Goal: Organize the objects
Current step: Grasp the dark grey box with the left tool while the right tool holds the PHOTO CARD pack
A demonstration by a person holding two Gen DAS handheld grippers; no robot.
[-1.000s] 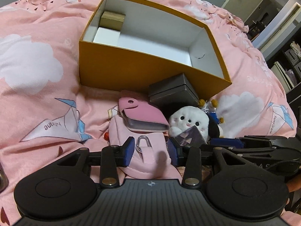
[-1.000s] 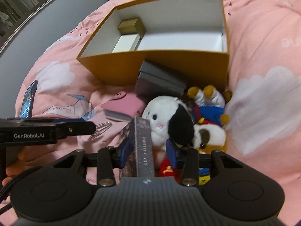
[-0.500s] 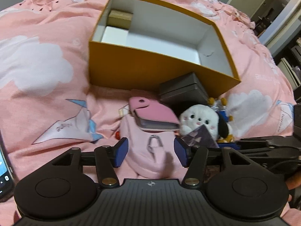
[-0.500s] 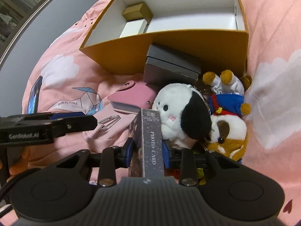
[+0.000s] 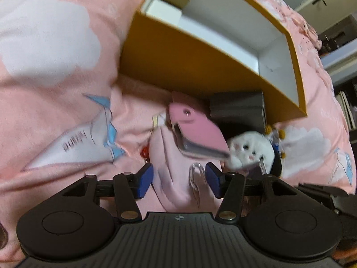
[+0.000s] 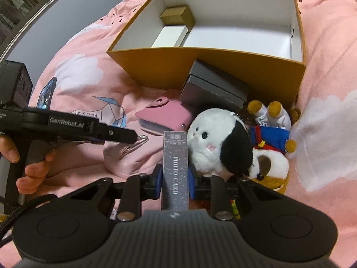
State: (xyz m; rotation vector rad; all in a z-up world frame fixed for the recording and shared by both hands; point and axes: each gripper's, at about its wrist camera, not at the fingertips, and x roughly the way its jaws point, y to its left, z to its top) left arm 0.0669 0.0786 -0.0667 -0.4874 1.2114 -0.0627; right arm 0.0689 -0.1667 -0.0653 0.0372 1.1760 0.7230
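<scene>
the right gripper (image 6: pixel 173 184) has its jaws closing on a grey glittery photo card box (image 6: pixel 175 169), the blue pads against its two long sides, the box standing on edge and pointing away from the camera. the left gripper (image 5: pixel 178 179) has its jaws apart and closing a little; between them lies a fold of a pale pink pouch (image 5: pixel 176 178) with a silver clip (image 5: pixel 196 174) near the right pad, but the pads do not press on either, as far as the blurred left view shows.

just beyond the jaws sits the pile left to sort, all on the pink bed cover (image 6: pixel 330 71): a pink snap wallet (image 6: pixel 165 118) resting partly on the pouch, a black-and-white plush (image 6: pixel 219 143) touching the photo card box's right side, a bear plush in blue (image 6: pixel 271 134) beside it with another brown-and-white one below, and a dark grey box (image 6: pixel 214 87) leaning against the near wall of the orange box (image 6: pixel 200 67).

the orange box is open and mostly bare inside; only a gold box (image 6: pixel 177 17) and a white box (image 6: pixel 170 36) sit in its far left corner. so, at a guess, two things are put away and the job is early: the photo card box is in hand and looks next to go in, and the wallet, pouch, plushes and grey box remain outside.
</scene>
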